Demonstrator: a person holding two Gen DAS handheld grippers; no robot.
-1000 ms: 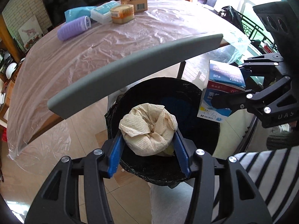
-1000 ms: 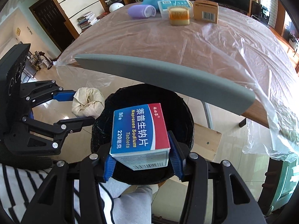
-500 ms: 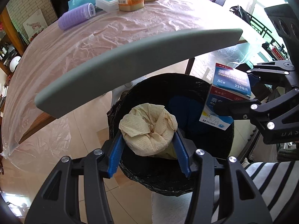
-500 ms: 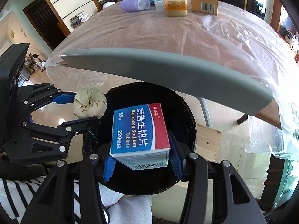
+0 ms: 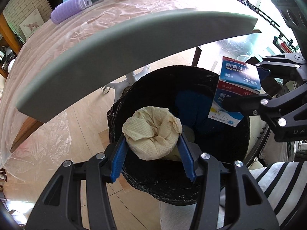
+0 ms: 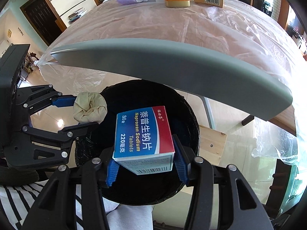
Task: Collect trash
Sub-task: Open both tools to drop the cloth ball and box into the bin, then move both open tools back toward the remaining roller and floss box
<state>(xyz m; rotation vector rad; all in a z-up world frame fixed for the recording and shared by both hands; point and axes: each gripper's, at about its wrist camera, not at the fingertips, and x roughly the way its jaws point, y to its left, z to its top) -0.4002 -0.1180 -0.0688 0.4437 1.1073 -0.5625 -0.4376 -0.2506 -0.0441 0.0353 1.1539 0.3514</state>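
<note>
I held both items over the lined bin, left gripper clamped on the paper wad, right gripper on the tablet box; neither apparently released yet.

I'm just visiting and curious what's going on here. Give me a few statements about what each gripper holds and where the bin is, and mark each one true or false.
1. The left gripper holds a crumpled paper wad. True.
2. The right gripper is empty. False: it is shut on a blue and red medicine box.
3. Both items are above the black-lined trash bin. True.
4. The paper wad already lies at the bottom of the bin. False: it is clamped between the blue pads.
5. A purple roller lies on the plastic-covered table. True.
</note>
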